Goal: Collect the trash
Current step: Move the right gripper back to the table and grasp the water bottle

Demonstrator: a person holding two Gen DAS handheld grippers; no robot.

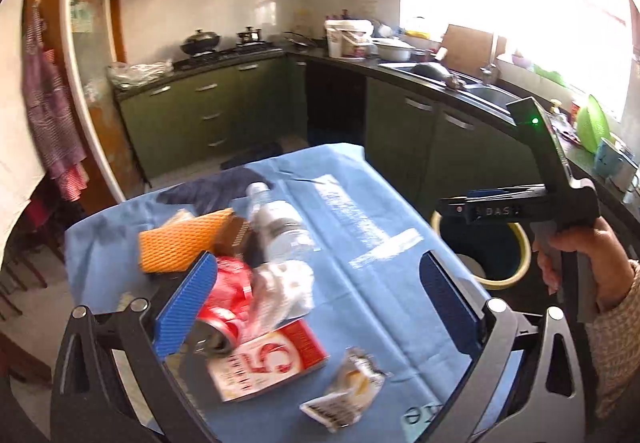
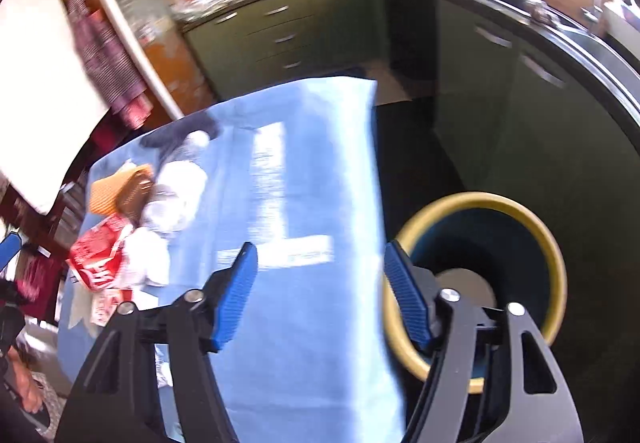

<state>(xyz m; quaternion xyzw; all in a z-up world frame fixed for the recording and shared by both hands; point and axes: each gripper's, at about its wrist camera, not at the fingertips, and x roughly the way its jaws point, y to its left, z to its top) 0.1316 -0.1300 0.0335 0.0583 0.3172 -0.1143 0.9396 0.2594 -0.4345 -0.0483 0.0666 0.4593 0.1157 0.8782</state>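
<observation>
Left wrist: crushed can (image 1: pixel 226 303) touching left hand-held gripper (image 1: pixel 316 307).

- A cloth-covered bench (image 1: pixel 360 243) carries a heap of trash on its left half; its right half lies bare.
- In the heap, a plastic bottle (image 1: pixel 280 227) lies at the back, a foam net (image 1: pixel 180 243) to its left, a crushed can (image 1: pixel 224 299) in front.
- A crumpled tissue (image 1: pixel 284 291) lies just right of the can, partly over a flat carton (image 1: pixel 268 359).
- A small wrapper (image 1: pixel 344 391) lies apart, right of the carton, near the front edge.
- A bin (image 2: pixel 480 283) stands on the floor just beside the bench's right edge.
- Kitchen cabinets (image 1: pixel 208 111) run behind the bench.
</observation>
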